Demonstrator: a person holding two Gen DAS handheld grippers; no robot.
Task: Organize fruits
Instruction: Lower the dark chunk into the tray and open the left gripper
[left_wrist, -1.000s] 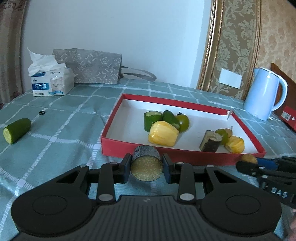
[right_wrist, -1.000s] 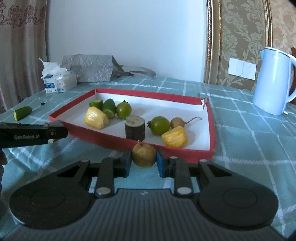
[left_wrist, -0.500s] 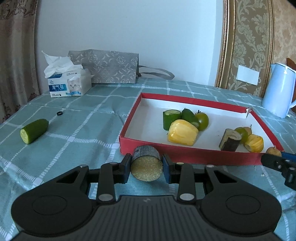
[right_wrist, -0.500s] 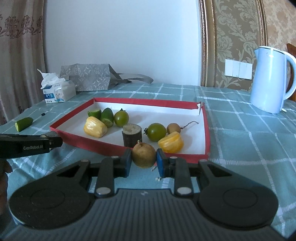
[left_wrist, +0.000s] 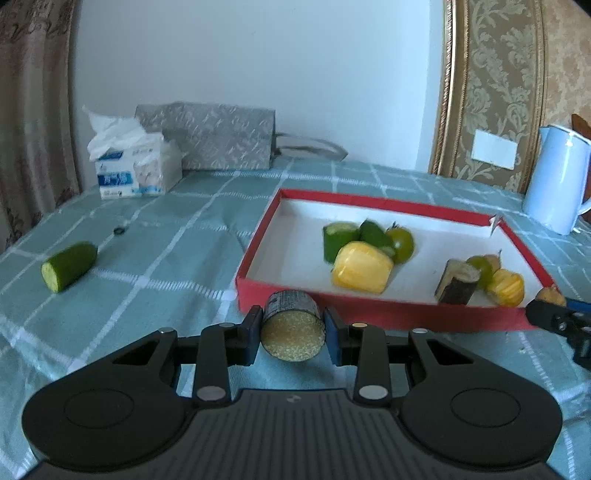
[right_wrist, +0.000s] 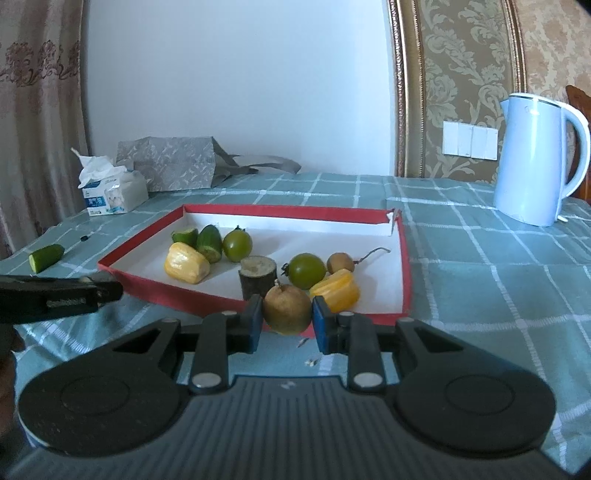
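On a table covered with a teal checked cloth (right_wrist: 480, 280) sits a shallow red-walled tray (right_wrist: 405, 266) with a white floor, holding several pieces of fruit. Just in front of the tray's near wall, the left gripper (left_wrist: 293, 329) has its two fingers closed on a short cylindrical chunk (left_wrist: 292, 325) with a dark striped rind and a pale, grainy cut face turned toward the camera. The right gripper (right_wrist: 287, 318) pinches a round brownish fruit (right_wrist: 287, 309) with a small stem, held at the tray's near edge; in the left wrist view this fruit shows only as a small brown shape at the far right, at the tray's near right corner. Inside the tray, toward its left side, a yellow ridged piece (right_wrist: 186, 263) lies beside two green cucumber pieces (right_wrist: 208, 238) and a green tomato (right_wrist: 237, 244). Nearer the middle stands a dark-skinned cut chunk (right_wrist: 258, 274), and to its right are a second green tomato (right_wrist: 306, 270), a small brown fruit with a long stem (right_wrist: 339, 262) and another yellow piece (right_wrist: 338, 290). Outside the tray, well to the left on the cloth, lies a cut cucumber half (left_wrist: 69, 266), with a small dark ring (left_wrist: 119, 230) beyond it. At the back stand a tissue box (left_wrist: 135, 173) and a grey patterned bag (left_wrist: 221, 136); a pale blue kettle (right_wrist: 535, 158) stands to the right.
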